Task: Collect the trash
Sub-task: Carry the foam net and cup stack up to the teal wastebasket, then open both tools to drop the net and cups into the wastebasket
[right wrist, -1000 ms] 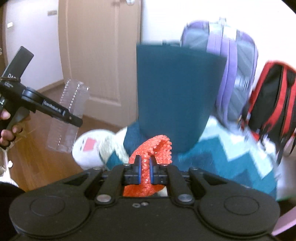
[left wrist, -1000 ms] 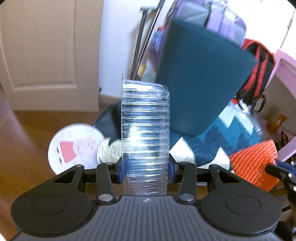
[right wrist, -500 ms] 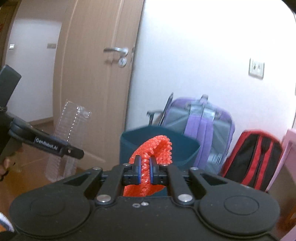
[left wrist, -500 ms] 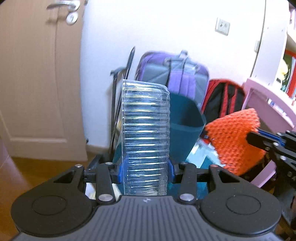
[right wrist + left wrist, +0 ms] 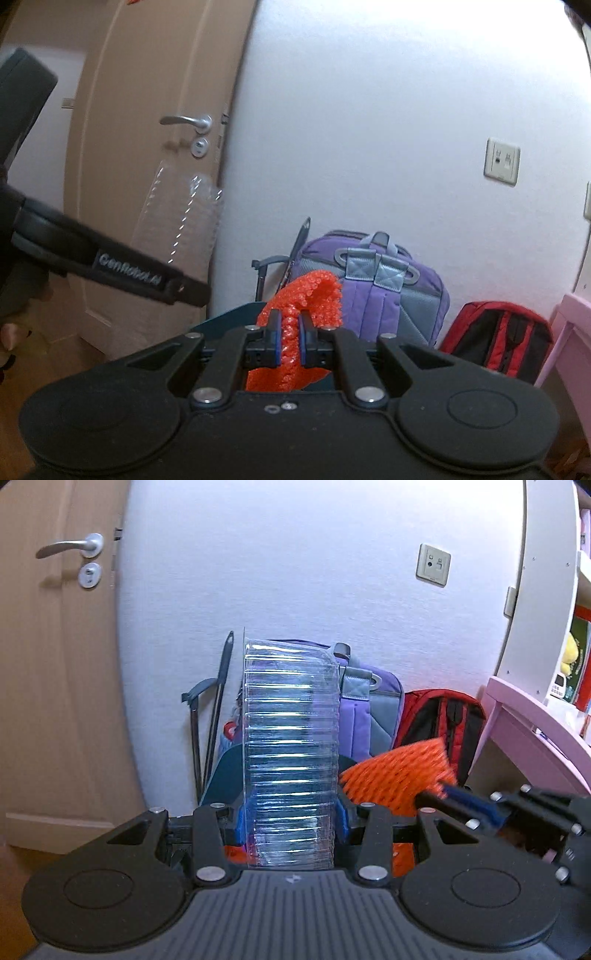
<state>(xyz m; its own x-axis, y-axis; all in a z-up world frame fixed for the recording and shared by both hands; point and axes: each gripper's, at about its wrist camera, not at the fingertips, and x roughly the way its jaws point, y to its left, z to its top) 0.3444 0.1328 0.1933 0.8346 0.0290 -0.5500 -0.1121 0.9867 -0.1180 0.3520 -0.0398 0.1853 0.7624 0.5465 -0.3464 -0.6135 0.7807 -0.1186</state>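
Left tool (image 5: 291, 819) clenched on light, crushable clear plastic tray (image 5: 291, 746), right tool (image 5: 290, 332) pinching soft orange foam net (image 5: 306, 291) mid-body.

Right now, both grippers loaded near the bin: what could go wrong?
1. The left gripper pinches only the low end of the tall clear plastic tray; it may flex and slip.
2. The orange foam net in the right gripper is soft and could pull free.
3. The teal bin is mostly hidden, so a drop may miss.
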